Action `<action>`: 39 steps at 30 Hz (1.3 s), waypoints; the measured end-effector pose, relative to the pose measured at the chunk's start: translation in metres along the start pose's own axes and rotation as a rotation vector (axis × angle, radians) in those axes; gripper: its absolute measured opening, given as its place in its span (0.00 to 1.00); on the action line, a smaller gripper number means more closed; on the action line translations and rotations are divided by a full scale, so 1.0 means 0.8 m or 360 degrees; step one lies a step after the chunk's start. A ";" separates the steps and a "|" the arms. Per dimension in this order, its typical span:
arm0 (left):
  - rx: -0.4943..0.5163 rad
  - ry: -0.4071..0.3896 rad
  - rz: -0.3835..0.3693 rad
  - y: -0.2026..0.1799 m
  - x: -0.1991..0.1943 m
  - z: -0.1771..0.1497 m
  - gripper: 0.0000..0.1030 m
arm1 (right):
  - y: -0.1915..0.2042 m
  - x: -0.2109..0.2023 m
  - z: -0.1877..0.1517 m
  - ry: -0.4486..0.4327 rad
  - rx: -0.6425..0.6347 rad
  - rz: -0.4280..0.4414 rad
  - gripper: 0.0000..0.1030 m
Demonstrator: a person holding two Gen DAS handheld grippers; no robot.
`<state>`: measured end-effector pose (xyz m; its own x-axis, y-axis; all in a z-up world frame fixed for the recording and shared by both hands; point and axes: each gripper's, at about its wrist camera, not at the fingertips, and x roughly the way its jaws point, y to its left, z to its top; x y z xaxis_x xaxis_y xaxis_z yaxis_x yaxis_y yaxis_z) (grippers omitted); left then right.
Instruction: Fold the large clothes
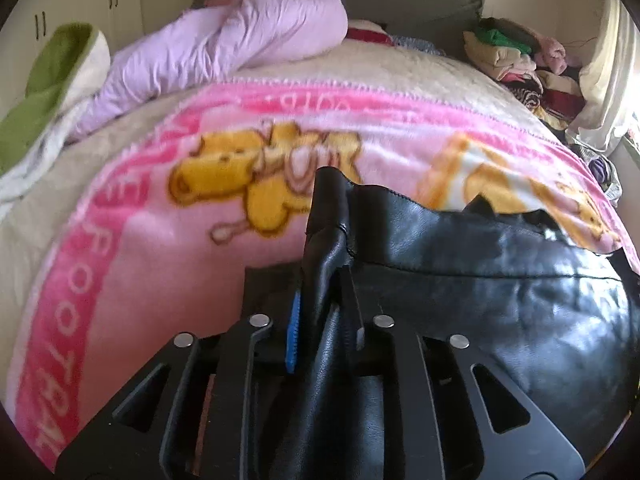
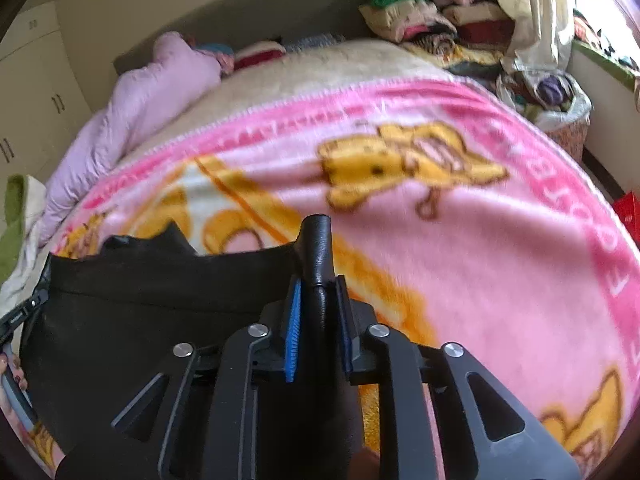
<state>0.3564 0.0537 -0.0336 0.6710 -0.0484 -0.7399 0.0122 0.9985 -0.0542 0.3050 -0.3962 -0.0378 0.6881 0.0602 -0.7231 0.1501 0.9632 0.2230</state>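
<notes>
Holding a black leather garment (image 1: 500, 280) over the pink blanket (image 1: 160, 248): left gripper (image 1: 324, 312) and right gripper (image 2: 318, 300) are each pinching a bunched edge. Probably heavy, slick; grip seams.

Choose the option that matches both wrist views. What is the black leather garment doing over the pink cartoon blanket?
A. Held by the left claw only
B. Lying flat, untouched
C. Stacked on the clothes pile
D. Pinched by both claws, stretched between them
D: the left claw and the right claw are each shut on a fold of the black leather garment, which spans between them above the pink cartoon blanket.
</notes>
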 end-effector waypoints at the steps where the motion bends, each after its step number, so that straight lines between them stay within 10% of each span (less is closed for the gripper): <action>1: -0.0010 0.0009 -0.0008 0.002 0.003 -0.003 0.15 | -0.003 0.006 -0.002 0.0022 0.0017 -0.0003 0.18; 15: -0.0076 -0.0023 -0.0030 0.011 -0.008 -0.005 0.33 | -0.012 0.000 -0.016 0.0038 0.0086 -0.0042 0.42; 28: -0.0083 -0.0102 -0.0009 0.017 -0.053 -0.007 0.86 | -0.028 -0.060 -0.047 -0.0006 0.0208 0.0058 0.76; 39: -0.0159 -0.0139 -0.0034 0.035 -0.093 -0.019 0.91 | -0.021 -0.108 -0.086 0.0004 0.0209 0.0227 0.79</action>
<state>0.2954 0.0850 0.0099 0.7334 -0.0625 -0.6769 -0.0440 0.9893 -0.1391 0.1945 -0.3995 -0.0238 0.7073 0.1944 -0.6797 0.1425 0.9025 0.4064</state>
